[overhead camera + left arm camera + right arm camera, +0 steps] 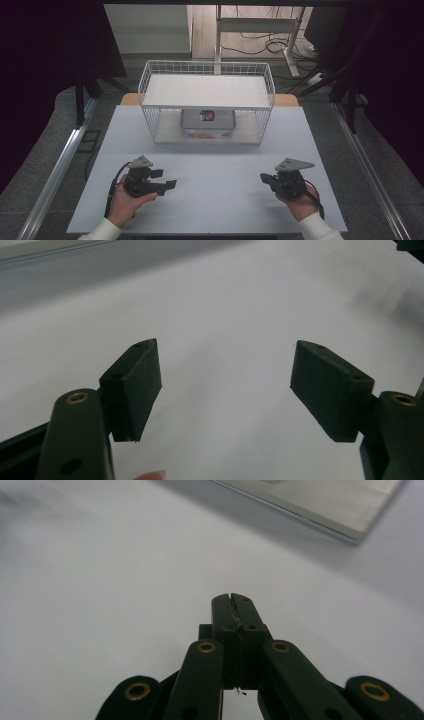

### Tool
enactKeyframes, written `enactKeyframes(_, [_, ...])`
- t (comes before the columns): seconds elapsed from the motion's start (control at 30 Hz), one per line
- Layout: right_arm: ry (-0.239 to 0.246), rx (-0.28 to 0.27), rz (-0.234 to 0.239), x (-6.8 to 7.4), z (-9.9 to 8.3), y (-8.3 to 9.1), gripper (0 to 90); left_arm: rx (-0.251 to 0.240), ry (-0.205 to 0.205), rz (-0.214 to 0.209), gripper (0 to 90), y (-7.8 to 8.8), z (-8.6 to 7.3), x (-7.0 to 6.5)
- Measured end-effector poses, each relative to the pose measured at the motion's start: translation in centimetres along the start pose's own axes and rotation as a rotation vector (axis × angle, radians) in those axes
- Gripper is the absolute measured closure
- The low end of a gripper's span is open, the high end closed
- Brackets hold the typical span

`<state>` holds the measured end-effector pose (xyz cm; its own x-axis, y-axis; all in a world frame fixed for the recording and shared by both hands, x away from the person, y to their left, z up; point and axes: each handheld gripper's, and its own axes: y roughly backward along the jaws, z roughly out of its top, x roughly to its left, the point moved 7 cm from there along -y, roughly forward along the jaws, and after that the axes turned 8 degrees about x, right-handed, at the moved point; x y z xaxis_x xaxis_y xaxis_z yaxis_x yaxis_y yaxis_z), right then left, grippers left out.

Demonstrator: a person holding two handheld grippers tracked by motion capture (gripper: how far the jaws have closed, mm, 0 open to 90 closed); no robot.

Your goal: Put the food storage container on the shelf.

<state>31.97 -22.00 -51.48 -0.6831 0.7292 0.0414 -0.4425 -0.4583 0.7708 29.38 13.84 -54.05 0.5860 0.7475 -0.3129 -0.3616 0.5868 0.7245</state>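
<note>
My left gripper rests in a hand at the table's near left, pointing right; in the left gripper view its jaws stand wide apart with bare white table between them. At the near right, my right gripper points left, held in the other hand; the right gripper view has its two jaws pressed together with nothing between them. A clear lidded container with a red-and-dark item on its lid sits on the lower level of the white wire rack at the back middle.
The white table lies between the grippers and the rack. Metal rails run along both sides of the table. A silvery rail edge crosses the top of the right gripper view.
</note>
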Motion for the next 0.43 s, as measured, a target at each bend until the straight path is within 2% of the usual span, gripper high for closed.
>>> enactKeyframes(0.1, [-0.003, -0.008, -0.007, -0.4, -0.27, 0.42, 88.4, 0.003, -0.002, 0.003, 28.0, -0.11, -0.02, -0.07])
enactKeyframes(0.17, [-0.017, -0.023, -0.005, -0.68, -0.06, 0.65, 84.8, 0.006, -0.005, 0.007, 27.9, -0.13, -0.06, -0.09])
enactKeyframes(0.23, [-0.026, -0.043, 0.006, -0.7, 0.4, 0.67, 59.4, 0.0, -0.002, 0.009, 27.9, -0.05, -0.01, 0.04])
enactKeyframes(0.27, [-0.034, -0.047, -0.002, -0.68, 0.45, 0.61, 51.2, -0.001, 0.001, 0.008, 27.8, -0.01, 0.02, 0.11])
enactKeyframes(0.37, [-0.022, -0.043, -0.007, -0.53, 0.24, 0.4, 38.4, -0.002, 0.003, 0.009, 27.1, 0.02, 0.03, 0.3])
enactKeyframes(0.43, [-0.024, -0.043, -0.012, -0.53, 0.17, 0.36, 35.8, -0.001, 0.001, 0.011, 27.0, 0.02, 0.04, 0.37])
